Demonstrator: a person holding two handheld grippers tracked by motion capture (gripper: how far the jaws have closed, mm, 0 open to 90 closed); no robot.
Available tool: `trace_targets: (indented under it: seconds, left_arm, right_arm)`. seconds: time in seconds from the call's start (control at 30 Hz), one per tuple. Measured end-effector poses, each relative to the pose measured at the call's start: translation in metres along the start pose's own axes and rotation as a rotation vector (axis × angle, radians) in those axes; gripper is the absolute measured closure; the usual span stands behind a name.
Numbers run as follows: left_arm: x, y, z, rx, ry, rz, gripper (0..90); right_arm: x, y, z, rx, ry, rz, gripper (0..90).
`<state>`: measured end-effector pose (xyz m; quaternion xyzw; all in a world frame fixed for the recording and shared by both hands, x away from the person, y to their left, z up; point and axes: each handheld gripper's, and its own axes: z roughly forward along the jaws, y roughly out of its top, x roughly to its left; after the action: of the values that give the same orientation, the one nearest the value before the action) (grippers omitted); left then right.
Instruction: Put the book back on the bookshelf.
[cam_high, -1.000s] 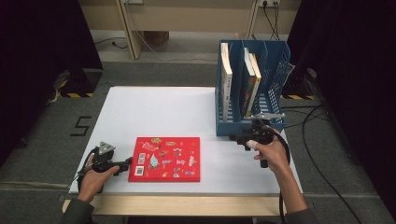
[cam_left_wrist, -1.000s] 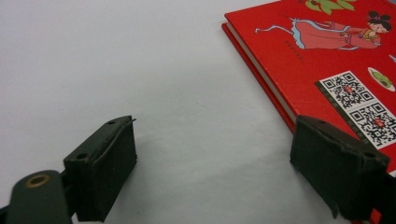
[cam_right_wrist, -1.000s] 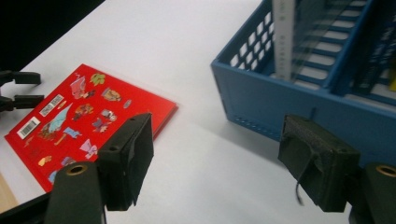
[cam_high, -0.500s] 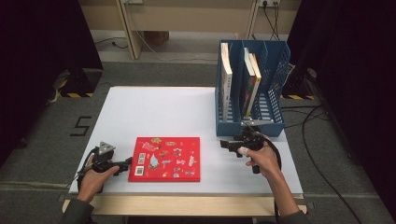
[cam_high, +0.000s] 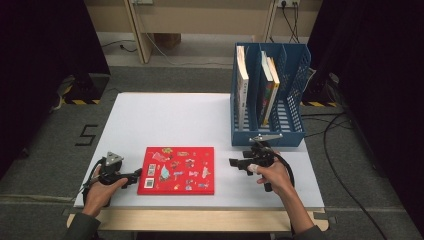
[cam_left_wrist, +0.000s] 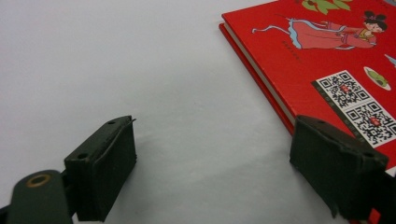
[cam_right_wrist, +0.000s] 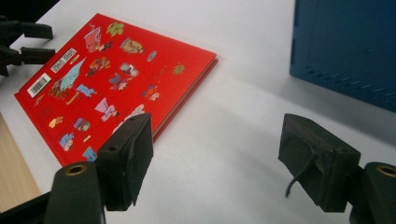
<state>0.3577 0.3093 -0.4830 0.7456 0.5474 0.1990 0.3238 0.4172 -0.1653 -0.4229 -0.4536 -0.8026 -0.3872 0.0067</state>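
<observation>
Now the Right Gripper Closes In on the Red Book

Nearest the table's front edge, the red book (cam_high: 178, 170) lies flat, picture cover up, with a gripper at either side. The left gripper (cam_high: 131, 177) sits just off the book's left edge, jaws wide and holding nothing; in the left gripper view one jaw overlaps the cover's corner by the printed codes, though contact cannot be told. The right gripper (cam_high: 234, 162) has come down and leftward from the foot of the rack over the past second, and now hovers low over bare table (cam_high: 165, 117) near the book's right edge, jaws wide apart and empty. In the right gripper view the book (cam_right_wrist: 109, 79) lies ahead and to the left of the jaws, not yet between them. That approach suggests a two-handed pick-up is being set up, with the book untouched so far and the lift not begun.

Farther back, at the table's right, stands the blue file rack (cam_high: 294, 75). Its leftmost slot holds one upright book (cam_high: 242, 85); the next holds a pair of books (cam_high: 270, 90) leaning together; the rightmost slot looks empty, a likely home for the red volume.
</observation>
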Motion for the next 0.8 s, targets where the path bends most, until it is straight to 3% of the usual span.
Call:
trace_targets:
  seconds: [0.27,0.47,0.67,0.8]
  left_arm:
    - [-0.004,0.000,-0.003,-0.004,-0.007,0.005,21.4]
    - [-0.014,0.001,-0.006,0.003,-0.039,0.029,38.1]
    - [-0.026,0.002,-0.005,0.019,-0.092,0.066,27.9]
    - [-0.027,0.001,-0.004,0.019,-0.097,0.072,25.2]
  right_arm:
    - [0.001,-0.004,0.010,0.028,0.018,0.006,27.2]
    - [0.003,-0.006,0.016,0.046,0.028,0.007,27.2]
    - [0.002,-0.007,0.018,0.059,0.024,0.006,27.2]
    - [0.001,-0.007,0.018,0.054,0.024,0.008,27.2]
